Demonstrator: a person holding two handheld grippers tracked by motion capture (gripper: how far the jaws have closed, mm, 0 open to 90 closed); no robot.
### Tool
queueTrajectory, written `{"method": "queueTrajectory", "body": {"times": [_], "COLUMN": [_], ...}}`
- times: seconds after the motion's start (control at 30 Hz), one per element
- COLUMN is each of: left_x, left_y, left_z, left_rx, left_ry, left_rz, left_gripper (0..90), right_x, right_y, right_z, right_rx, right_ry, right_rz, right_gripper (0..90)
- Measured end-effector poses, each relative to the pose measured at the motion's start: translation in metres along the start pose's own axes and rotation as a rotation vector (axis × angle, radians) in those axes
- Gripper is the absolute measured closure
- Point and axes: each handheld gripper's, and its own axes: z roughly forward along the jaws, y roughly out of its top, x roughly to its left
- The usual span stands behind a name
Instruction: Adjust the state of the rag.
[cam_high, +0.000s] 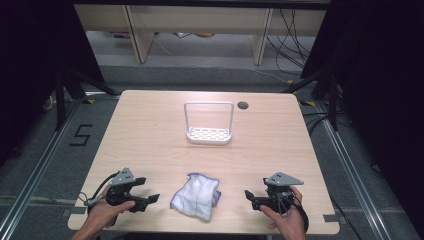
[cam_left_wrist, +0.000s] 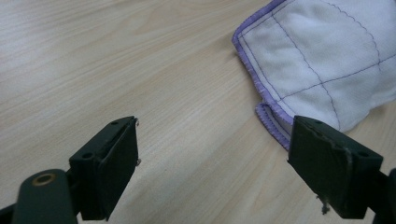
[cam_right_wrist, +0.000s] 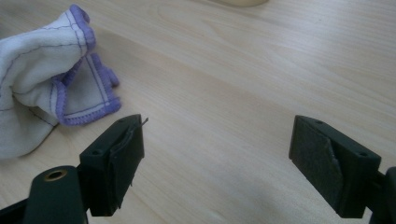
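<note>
A crumpled white cloth with purple stitched edging lies near the table's front edge, between my two grippers. My left gripper rests on the table left of it, open and empty; in the left gripper view the cloth lies up and to the right of the jaws, its hem just beyond the right jaw. My right gripper sits to the cloth's right, also open and empty. In the right gripper view the cloth is bunched at the left, apart from the jaws.
A white wire-frame rack with a perforated base stands upright at the middle of the wooden table. A round cable hole is behind it to the right. Dark stands and cables flank the table.
</note>
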Motion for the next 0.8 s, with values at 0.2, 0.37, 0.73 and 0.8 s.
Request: {"method": "queueTrajectory", "body": {"times": [0.2,0.37,0.73,0.8], "left_x": [0.0,0.0,0.001,0.001], "left_y": [0.0,0.0,0.001,0.001], "left_z": [0.0,0.0,-0.001,-0.001], "left_rx": [0.001,-0.002,-0.009,-0.01], "left_ry": [0.0,0.002,0.003,0.0], "left_rz": [-0.001,-0.002,-0.023,-0.024], "left_gripper": [15.3,15.3,15.2,15.2], "right_x": [0.006,0.009,0.03,0.035], "right_y": [0.003,0.006,0.032,0.037], "right_z": [-0.001,0.001,0.0,0.002], "right_rx": [0.006,-0.007,-0.003,0.005], "right_ry": [0.024,0.043,0.091,0.107], "right_rz": [0.022,0.001,-0.033,-0.024], "right_gripper": [20.5,20.5,22.2,22.8]}}
